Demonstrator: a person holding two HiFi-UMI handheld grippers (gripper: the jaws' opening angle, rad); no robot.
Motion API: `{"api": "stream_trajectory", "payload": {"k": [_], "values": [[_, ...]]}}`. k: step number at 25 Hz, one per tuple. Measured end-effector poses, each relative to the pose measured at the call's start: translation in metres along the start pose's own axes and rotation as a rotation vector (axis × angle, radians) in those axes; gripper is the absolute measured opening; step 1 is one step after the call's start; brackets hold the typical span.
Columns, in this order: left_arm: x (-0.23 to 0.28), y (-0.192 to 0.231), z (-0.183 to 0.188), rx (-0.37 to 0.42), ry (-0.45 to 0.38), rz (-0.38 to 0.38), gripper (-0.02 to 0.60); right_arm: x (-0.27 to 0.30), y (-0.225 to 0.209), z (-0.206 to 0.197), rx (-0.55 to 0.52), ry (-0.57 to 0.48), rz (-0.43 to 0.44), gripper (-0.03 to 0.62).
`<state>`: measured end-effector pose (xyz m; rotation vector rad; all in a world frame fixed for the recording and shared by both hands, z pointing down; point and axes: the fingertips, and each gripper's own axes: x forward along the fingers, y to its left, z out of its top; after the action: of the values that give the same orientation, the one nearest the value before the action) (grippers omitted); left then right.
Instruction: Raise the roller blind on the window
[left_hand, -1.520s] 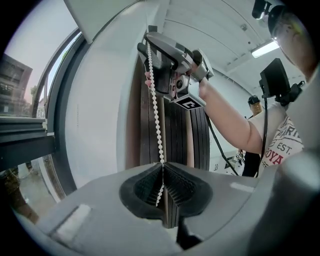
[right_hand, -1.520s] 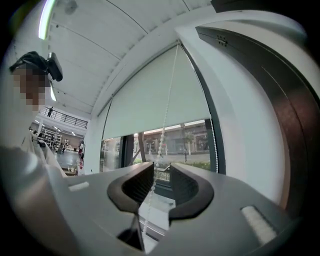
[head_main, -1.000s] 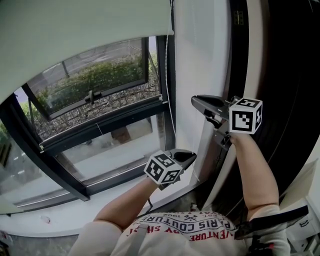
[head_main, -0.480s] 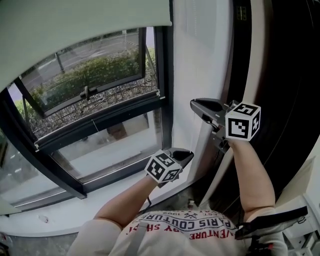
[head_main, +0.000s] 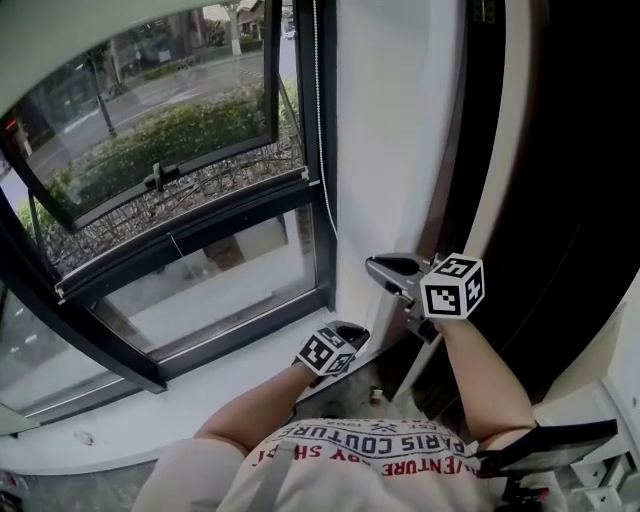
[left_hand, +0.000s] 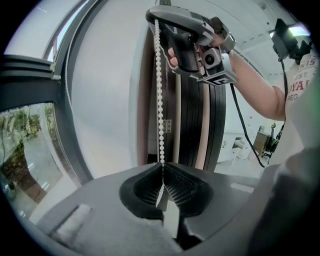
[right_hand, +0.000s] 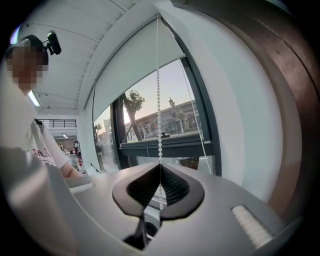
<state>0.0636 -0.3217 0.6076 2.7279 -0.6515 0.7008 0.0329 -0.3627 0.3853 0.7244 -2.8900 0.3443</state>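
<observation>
A pale roller blind hangs across the top of the window, and the right gripper view shows it as roller blind too. Its white bead chain drops beside the dark window frame. My right gripper is shut on the bead chain, which enters its jaws from above. Lower down, my left gripper is shut on the same bead chain. In the left gripper view the chain runs taut from the right gripper straight down into the left gripper.
A white wall pillar stands right of the window. Dark panels fill the far right. The dark window frame and a white sill lie below. A second chain strand hangs near the frame.
Both grippers have dropped together, each shut on the chain. The blind's lower edge has climbed, baring more glass and the street outside.
</observation>
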Motion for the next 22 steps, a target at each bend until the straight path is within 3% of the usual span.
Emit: {"api": "stream_trajectory", "payload": {"k": [3, 7, 9, 13, 22], "values": [[0.006, 0.001, -0.006, -0.015, -0.008, 0.001, 0.014, 0.0, 0.001, -0.009, 0.017, -0.001, 0.011, 0.009], [0.006, 0.0, -0.001, 0.11, -0.036, 0.055, 0.017, -0.004, 0.003, -0.007, 0.019, -0.011, 0.023, 0.009], [0.006, -0.001, -0.001, 0.136, -0.042, 0.072, 0.021, -0.005, 0.004, -0.007, 0.022, -0.015, 0.025, 0.009], [0.004, -0.006, 0.001, 0.102, -0.047, 0.046, 0.092, -0.007, 0.002, -0.006, 0.029, -0.023, 0.021, 0.009], [-0.039, 0.0, 0.053, 0.058, -0.189, 0.04, 0.135, -0.012, 0.002, -0.008, 0.031, -0.022, 0.011, 0.009]]}}
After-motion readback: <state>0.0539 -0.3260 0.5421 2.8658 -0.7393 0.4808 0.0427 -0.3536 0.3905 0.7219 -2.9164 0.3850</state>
